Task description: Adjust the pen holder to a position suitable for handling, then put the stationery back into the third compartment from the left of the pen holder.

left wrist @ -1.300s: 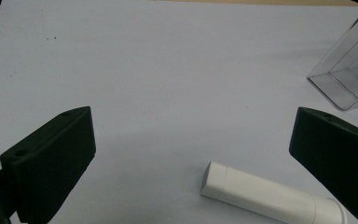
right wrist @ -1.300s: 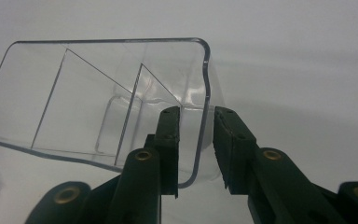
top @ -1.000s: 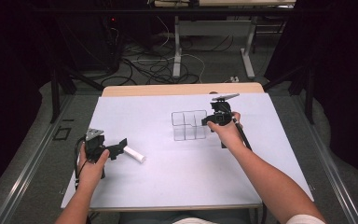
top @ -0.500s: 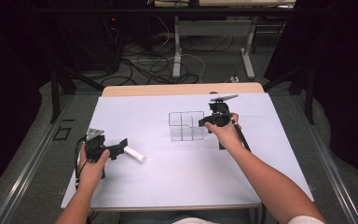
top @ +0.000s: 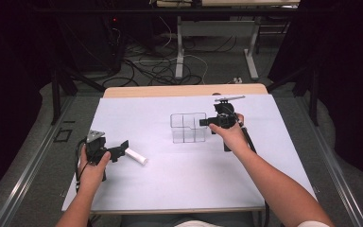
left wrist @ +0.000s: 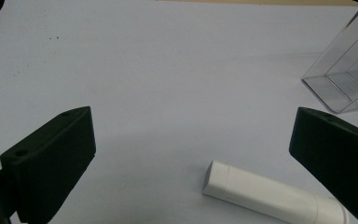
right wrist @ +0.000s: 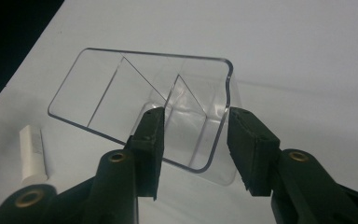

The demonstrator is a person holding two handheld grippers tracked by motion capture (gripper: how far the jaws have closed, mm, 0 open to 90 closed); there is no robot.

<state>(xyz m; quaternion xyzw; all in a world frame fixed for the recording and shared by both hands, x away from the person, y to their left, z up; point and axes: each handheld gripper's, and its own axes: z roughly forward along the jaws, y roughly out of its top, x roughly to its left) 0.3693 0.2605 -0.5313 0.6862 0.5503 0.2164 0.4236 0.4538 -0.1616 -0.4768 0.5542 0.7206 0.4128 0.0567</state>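
A clear plastic box (top: 187,126) with dividers stands on the white table top (top: 184,184), right of the middle. My right gripper (top: 205,122) is at its right end. In the right gripper view the box (right wrist: 121,88) has a rim corner between the jaws of the right gripper (right wrist: 193,140), one jaw inside and one outside. These jaws have just been opening and stand open. A white tube (top: 136,156) lies at the left. My left gripper (top: 122,146) is wide open around the tube (left wrist: 270,193), not touching it.
The table's wooden back edge (top: 184,91) borders a floor with cables (top: 170,61) and desk legs (top: 179,47). In the left gripper view the clear box (left wrist: 349,70) shows at the upper right. A black cable (top: 248,142) trails beside the right forearm.
The clear box has shifted slightly to the left along with the right gripper. The left hand and the white tube have stayed put.
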